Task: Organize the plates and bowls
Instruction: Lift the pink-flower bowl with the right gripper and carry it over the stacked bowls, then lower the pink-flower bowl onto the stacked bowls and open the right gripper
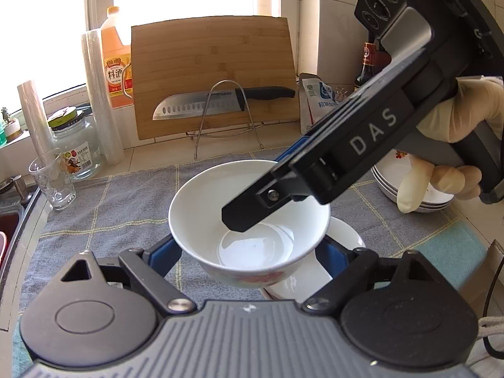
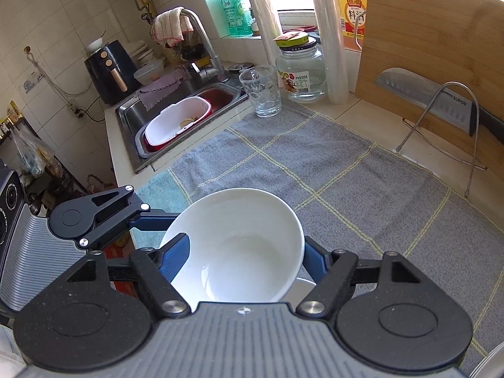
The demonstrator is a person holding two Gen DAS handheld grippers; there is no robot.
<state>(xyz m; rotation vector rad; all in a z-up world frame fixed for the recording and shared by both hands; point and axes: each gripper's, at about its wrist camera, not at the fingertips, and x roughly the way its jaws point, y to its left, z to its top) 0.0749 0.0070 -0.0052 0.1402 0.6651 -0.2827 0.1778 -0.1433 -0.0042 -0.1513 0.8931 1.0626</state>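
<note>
Seemingly both grippers (image 1: 249, 252) (image 2: 245, 261) hide bowl (image 1: 201, 208) sides.

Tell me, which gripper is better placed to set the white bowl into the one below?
Probably the right gripper: one finger reaches inside the bowl at its wall; the left gripper only straddles it.

Both wrist views sit close above the white bowl (image 1: 249, 220), which they share: the left faces the desk's back edge, the right its sink-side corner.
</note>
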